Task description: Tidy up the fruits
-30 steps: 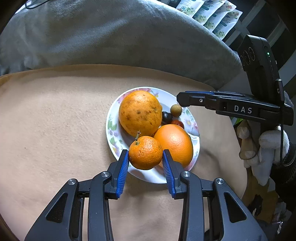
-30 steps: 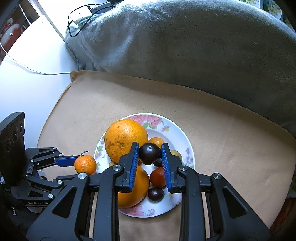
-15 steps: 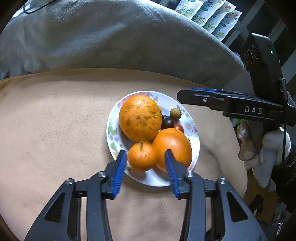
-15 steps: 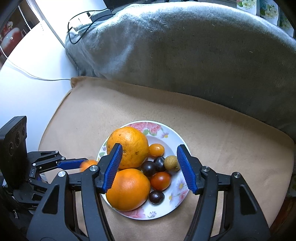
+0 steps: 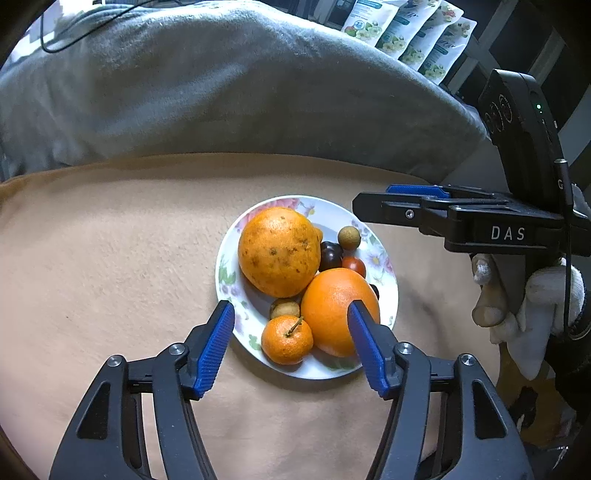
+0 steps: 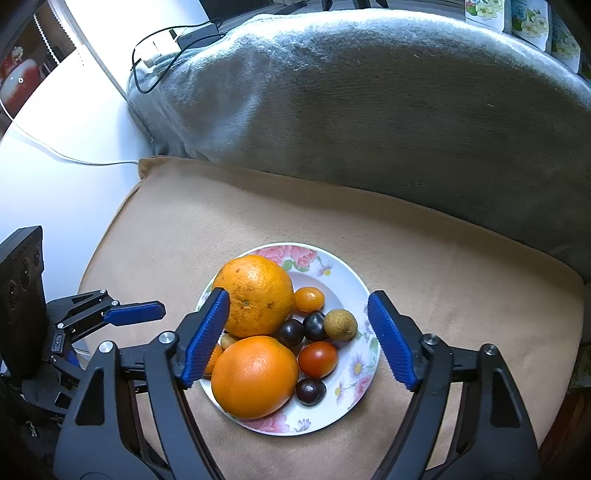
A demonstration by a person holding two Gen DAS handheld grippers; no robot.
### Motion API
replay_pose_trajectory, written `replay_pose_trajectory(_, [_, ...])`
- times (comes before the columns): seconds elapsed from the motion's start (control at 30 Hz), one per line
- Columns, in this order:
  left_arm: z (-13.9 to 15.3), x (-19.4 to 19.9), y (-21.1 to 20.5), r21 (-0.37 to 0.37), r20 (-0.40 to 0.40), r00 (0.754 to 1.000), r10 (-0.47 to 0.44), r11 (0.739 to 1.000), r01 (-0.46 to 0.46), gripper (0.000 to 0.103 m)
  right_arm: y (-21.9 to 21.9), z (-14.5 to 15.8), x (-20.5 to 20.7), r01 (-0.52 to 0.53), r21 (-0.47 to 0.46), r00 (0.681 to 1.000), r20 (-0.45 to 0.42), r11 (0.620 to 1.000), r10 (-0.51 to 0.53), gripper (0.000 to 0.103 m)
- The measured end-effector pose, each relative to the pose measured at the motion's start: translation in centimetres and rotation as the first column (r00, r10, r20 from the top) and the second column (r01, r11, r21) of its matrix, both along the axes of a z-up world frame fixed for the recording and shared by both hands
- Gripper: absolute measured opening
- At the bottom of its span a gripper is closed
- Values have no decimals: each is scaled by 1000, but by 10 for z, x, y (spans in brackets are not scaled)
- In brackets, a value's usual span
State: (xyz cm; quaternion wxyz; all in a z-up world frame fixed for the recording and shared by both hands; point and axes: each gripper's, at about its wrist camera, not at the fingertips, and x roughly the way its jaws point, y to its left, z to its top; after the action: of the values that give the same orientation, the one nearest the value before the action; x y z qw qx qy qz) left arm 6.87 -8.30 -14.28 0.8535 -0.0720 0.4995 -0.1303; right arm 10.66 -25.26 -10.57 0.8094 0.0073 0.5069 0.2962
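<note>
A floral plate (image 5: 236,280) sits on a tan cushion and holds a spotted orange (image 5: 279,251), a smooth orange (image 5: 334,310), a small mandarin (image 5: 287,339) and several small fruits. My left gripper (image 5: 289,305) hovers over the plate's near rim with its jaws opening. The mandarin lies between them, clear of both pads. My right gripper (image 6: 299,297) hangs over the plate (image 6: 354,373), its jaws also opening, and grips nothing. Dark plums (image 6: 291,332), a red tomato (image 6: 317,359) and a longan (image 6: 340,324) lie below it. Each gripper also shows in the other's view: right gripper (image 5: 391,201), left gripper (image 6: 125,306).
A grey blanket (image 6: 369,110) is heaped behind the tan cushion (image 6: 461,295). A white tabletop with cables (image 6: 74,158) lies to the left in the right wrist view. Printed packets (image 5: 410,33) stand at the back right. A gloved hand (image 5: 517,314) holds the right gripper.
The left gripper released the mandarin, which now rests at the plate's near rim. The right gripper released a dark plum, now among the small fruits. Both jaws spread wide.
</note>
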Motion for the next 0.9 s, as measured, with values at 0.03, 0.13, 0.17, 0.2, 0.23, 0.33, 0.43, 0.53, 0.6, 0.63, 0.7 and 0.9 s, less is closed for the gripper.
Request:
replay_pose_trajectory(0.03, [1,0,0,7,0,1000,3,1000,-3,67,0,0,0,0,-2,1000,0,1000,0,82])
replay_pose_trajectory(0.13, [5,-1,1,21,3,1000,12,1000,-12,68,1,2,-2,1,-6,1000,1,1000,-1,82])
replay_pose_trajectory(0.17, [5,-1,1,24,4,1000,15,1000,-15,68,0,3,-2,2,-7,1000,2,1000,-2,82])
replay_pose_trajectory(0.2, [7,-2,1,29,4,1000,15,999,-16,68,0,3,-3,5,-8,1000,3,1000,-5,82])
replay_pose_trajectory(0.23, [7,-2,1,33,3,1000,15,999,-15,68,-1,4,-3,7,-7,1000,3,1000,-7,82])
replay_pose_trajectory(0.33, [10,-3,1,41,5,1000,10,999,-10,68,-2,5,-5,17,-4,1000,2,1000,-17,83])
replay_pose_trajectory(0.43, [14,-4,2,44,11,1000,7,999,-7,68,-3,7,-8,27,-5,1000,4,1000,-27,84])
replay_pose_trajectory(0.53, [17,-4,2,47,13,1000,7,999,-8,68,-4,9,-11,41,-7,999,5,999,-41,86])
replay_pose_trajectory(0.6, [19,-4,3,48,12,1000,7,999,-7,68,-6,9,-13,48,-4,999,3,999,-48,87])
replay_pose_trajectory(0.63, [20,-4,4,49,12,1000,5,999,-6,68,-6,10,-13,52,-5,999,2,999,-52,87])
replay_pose_trajectory(0.7, [21,-5,4,53,12,1000,1,999,-1,68,-8,10,-16,59,-6,998,1,998,-59,87])
replay_pose_trajectory(0.9, [24,-5,7,55,11,1000,-2,998,2,68,-9,13,-21,81,-11,997,-4,997,-81,87])
